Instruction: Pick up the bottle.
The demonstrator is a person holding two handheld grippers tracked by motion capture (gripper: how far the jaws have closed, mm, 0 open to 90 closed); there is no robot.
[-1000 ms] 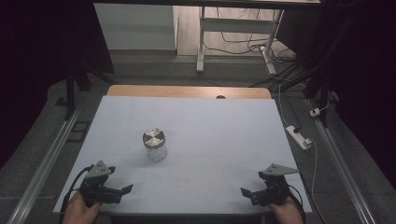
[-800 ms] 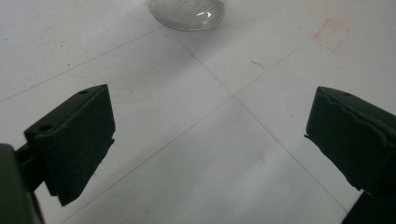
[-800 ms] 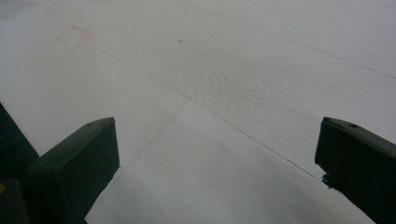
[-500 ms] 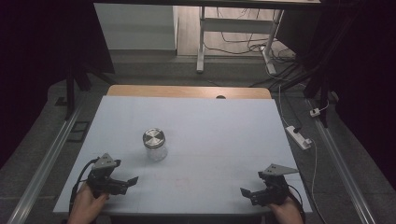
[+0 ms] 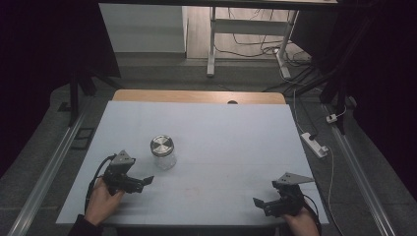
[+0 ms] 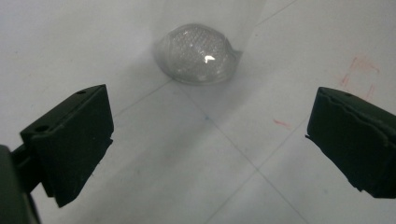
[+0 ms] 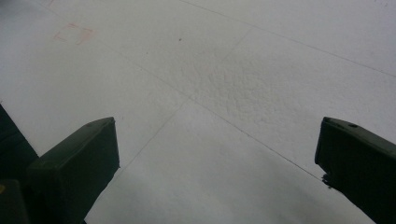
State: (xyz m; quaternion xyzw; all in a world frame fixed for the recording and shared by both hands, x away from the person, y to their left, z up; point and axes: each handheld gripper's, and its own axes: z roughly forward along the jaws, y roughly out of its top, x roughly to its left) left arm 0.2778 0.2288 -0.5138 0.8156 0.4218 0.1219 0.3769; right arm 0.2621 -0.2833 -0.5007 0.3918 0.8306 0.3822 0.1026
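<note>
Your right gripper (image 5: 259,203) sits at the near edge of the table (image 5: 236,128), about 5 o'clock from its centre, with your hand (image 5: 300,223) behind it; its jaws are wide apart with nothing between them, and in the right gripper view they frame bare white tabletop crossed by thin lines. Your left gripper (image 5: 145,182) is a little farther in, at about 8 o'clock from the table's centre, held by your left hand (image 5: 101,201), jaws likewise spread and empty. Beyond it, at roughly 1 o'clock from the left gripper and near it but not touching, stands the jar (image 5: 163,152), upright, clear glass with a metal lid. In the left gripper view the jar (image 6: 198,53) lies ahead of the gap between the jaws, slightly left of centre, and looks like a dimpled glass base, though the blur makes that hard to confirm. Faint red marks (image 6: 359,77) show on the tabletop at 2 o'clock in that view.
</note>
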